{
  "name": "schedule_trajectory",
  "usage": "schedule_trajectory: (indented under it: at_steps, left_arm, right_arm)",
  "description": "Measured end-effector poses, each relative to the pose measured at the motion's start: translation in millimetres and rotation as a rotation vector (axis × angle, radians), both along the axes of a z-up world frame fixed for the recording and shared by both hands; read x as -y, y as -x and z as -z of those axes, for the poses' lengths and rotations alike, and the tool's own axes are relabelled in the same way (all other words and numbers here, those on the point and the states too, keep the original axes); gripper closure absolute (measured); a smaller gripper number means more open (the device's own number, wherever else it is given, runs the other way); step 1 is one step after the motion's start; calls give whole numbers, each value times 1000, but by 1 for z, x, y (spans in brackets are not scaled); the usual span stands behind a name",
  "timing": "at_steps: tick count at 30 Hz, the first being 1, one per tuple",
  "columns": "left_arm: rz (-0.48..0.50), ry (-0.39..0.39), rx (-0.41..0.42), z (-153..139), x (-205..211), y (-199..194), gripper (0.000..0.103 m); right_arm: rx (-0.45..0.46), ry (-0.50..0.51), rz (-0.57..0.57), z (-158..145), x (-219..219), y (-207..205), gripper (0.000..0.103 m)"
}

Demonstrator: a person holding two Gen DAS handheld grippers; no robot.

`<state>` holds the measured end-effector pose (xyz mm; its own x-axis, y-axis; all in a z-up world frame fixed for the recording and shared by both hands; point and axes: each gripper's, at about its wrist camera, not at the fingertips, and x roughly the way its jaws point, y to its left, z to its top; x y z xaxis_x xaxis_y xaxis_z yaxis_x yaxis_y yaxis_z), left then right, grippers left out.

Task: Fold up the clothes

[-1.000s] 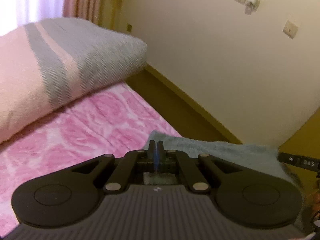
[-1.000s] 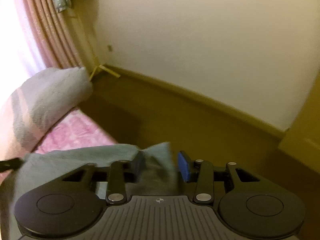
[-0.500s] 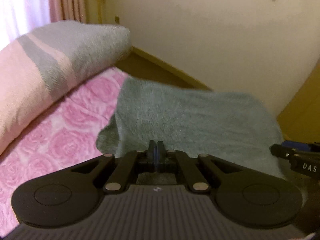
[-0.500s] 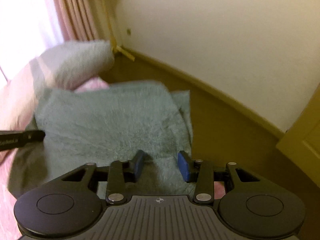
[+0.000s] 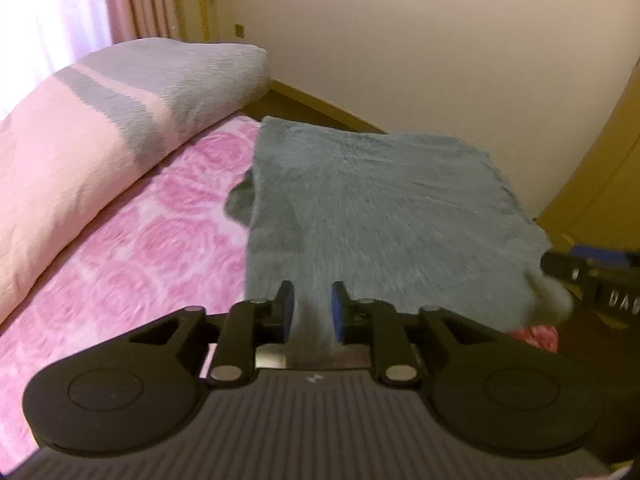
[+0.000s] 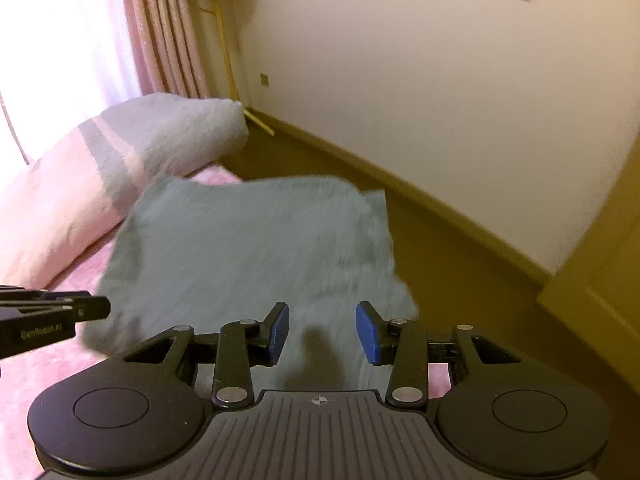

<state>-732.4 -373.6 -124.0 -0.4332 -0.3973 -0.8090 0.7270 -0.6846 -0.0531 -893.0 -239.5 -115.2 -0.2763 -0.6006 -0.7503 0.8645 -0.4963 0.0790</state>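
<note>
Left tool opening above garment's near edge

The bed wears a pink rose-patterned cover, spreading left of the left gripper and beneath it. Ahead of the fingers, a fuzzy grey-green cloth lies flat on the cover, near the bed's edge. Farther ahead and to the left rests a folded pink-and-grey striped blanket.
</note>
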Motion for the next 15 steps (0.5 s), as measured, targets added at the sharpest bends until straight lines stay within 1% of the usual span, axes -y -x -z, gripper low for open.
schedule_trajectory:
  at_steps: [2,4,5,6,7,9,12,15]
  left_arm:
    - [0,8,15,-16,-18,-15,74]
    - [4,21,42,-31,-37,-30,71]
    - [8,28,49,-38,-44,-36,68]
    - [10,35,53,-45,-52,-43,66]
    - [12,39,55,-52,-59,-50,65]
    - [16,43,44,-65,-70,-64,61]
    - [24,52,16,-85,-87,-85,61]
    - [31,85,0,-104,-106,-105,61]
  right_arm:
    - [30,-14,18,-10,-17,-16,62]
    - [50,-20,44,-18,-25,-32,62]
    - [66,-23,57,-22,-33,-39,60]
    - [80,-29,69,-28,-41,-46,41]
    - [93,-29,83,-33,-48,-52,25]
    - [98,-2,93,-43,-51,-64,25]
    - [88,23,98,-62,-66,-86,25]
    - [86,44,116,-82,-84,-104,25]
